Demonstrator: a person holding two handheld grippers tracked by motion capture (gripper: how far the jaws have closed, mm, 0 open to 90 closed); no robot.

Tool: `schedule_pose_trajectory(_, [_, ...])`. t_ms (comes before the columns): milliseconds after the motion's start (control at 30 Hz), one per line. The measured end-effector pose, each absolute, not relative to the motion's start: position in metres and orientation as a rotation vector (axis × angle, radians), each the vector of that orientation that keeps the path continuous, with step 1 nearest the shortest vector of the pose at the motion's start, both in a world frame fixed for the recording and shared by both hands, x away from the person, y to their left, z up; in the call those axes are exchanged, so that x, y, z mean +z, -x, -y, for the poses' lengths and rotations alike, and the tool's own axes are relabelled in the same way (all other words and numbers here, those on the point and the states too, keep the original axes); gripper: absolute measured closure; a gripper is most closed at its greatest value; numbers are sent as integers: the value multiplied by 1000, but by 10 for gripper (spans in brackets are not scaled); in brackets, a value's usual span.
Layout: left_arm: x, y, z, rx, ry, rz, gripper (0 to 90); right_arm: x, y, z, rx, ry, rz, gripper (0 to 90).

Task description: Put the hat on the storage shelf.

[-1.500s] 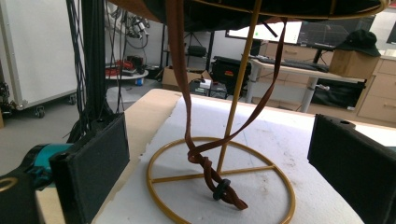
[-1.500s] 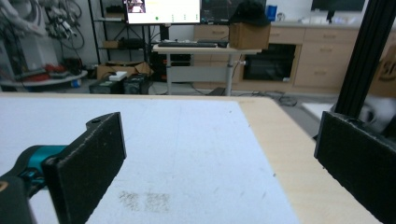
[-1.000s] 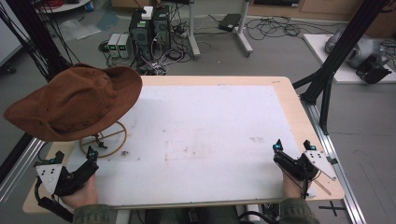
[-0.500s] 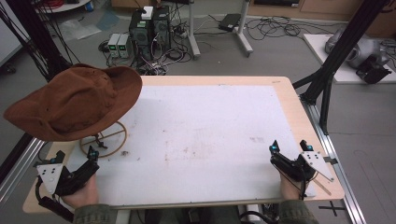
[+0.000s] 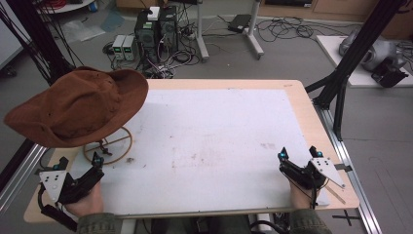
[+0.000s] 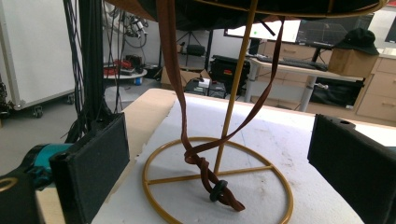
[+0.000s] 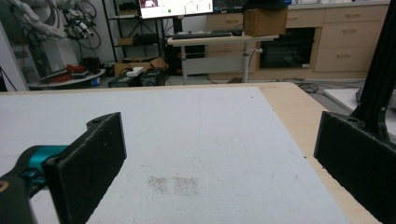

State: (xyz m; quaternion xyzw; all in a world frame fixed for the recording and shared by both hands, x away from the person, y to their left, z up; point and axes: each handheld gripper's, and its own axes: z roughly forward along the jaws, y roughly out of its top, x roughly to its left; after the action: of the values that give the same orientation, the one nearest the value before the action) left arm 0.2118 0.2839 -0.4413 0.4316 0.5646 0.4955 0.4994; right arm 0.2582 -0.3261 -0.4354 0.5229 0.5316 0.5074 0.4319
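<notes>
Nothing grabbed yet: brown hat [image 5: 78,108] sits on its gold wire stand [image 5: 108,146] at the bench's [image 5: 219,136] near-left, chin strap [image 6: 205,161] dangling to the base. Left gripper [image 5: 80,165] faces the stand, fingers spread and empty; right gripper [image 5: 297,157] idles near-right, also spread. White scuffed mat on a wooden top (cluttered lab, cables, computers behind).
</notes>
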Motion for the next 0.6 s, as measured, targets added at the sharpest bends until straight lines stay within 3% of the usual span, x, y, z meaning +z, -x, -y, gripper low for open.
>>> schedule_pose_trajectory(600, [-442, -214, -281, 1192, -1065, -1357, 57, -436, -258, 329, 1265, -1316, -1324, 14])
